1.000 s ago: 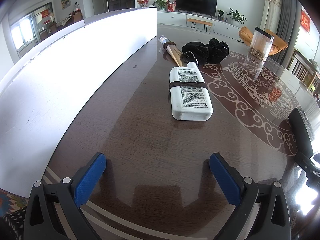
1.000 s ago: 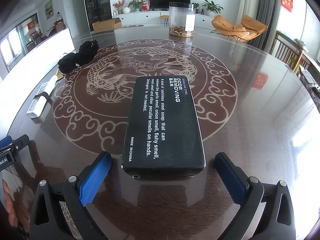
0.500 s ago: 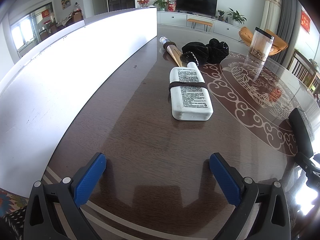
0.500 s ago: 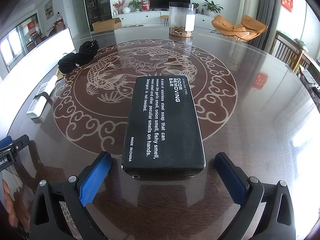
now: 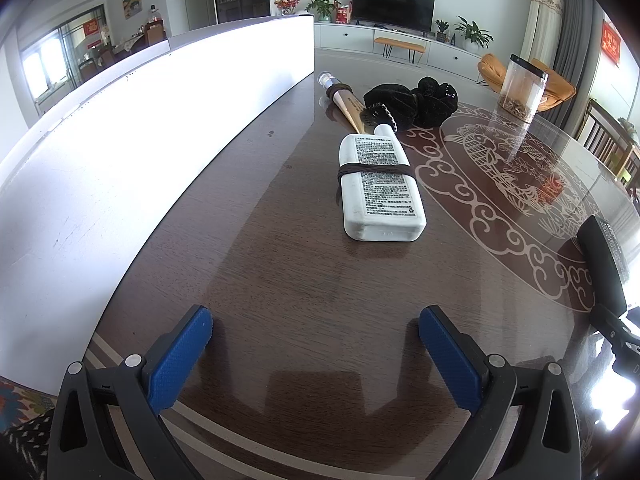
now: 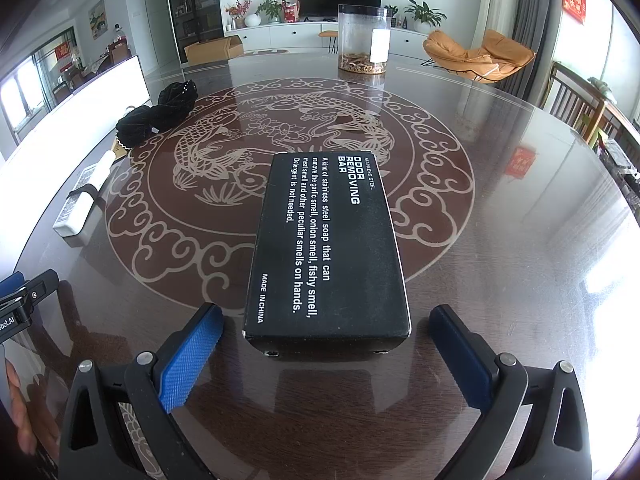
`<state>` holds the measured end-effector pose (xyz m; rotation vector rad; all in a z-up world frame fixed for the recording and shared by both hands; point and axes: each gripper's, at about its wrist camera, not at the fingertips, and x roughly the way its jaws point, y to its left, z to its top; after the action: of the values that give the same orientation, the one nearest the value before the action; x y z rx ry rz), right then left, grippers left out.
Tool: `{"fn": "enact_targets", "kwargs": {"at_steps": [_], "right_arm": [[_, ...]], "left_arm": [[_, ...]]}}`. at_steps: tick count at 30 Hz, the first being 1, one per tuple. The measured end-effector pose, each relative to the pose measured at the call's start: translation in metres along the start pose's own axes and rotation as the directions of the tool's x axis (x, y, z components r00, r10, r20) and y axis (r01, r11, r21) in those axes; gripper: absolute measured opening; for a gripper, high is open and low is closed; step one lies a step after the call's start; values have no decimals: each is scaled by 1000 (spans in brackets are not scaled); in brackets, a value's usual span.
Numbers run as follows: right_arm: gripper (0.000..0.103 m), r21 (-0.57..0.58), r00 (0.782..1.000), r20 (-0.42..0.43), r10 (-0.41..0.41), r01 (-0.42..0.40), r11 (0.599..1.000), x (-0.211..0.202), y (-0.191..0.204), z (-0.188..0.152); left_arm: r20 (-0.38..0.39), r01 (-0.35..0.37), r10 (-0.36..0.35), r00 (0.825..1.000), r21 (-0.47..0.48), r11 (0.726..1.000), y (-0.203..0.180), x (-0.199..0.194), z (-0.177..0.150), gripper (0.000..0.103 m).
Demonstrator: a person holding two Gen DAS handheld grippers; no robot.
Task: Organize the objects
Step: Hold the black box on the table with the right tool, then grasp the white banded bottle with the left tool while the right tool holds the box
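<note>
The right claw (image 6: pixel 326 350) is spread wide and released, low over the surface (image 6: pixel 500 208); the black box (image 6: pixel 326 248) lies flat just ahead, its near end between the fingertips, untouched. The left claw (image 5: pixel 316 348) is likewise released, with the white bottle (image 5: pixel 380 184) lying well ahead.

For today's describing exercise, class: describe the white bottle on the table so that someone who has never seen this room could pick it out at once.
Start at the round dark table with the pale fish medallion, then look along its edge beside the long white panel. The white bottle lies flat there, cap pointing toward the black fabric bundle. Unlike the black box, it is white, covered in small print and has a dark band around its middle.
</note>
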<state>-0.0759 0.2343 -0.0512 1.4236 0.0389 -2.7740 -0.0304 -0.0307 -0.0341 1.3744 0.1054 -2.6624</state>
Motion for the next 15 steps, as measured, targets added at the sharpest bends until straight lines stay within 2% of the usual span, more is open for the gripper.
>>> {"fn": "enact_targets", "kwargs": {"at_steps": [8, 15], "right_arm": [[103, 0, 1000, 1, 0, 0, 1000, 0, 0, 0], [103, 0, 1000, 1, 0, 0, 1000, 0, 0, 0]], "left_arm": [[-1, 0, 0, 1000, 1, 1000, 0, 1, 0, 103], [-45, 14, -13, 999, 10, 1000, 3, -1, 4, 103]]}}
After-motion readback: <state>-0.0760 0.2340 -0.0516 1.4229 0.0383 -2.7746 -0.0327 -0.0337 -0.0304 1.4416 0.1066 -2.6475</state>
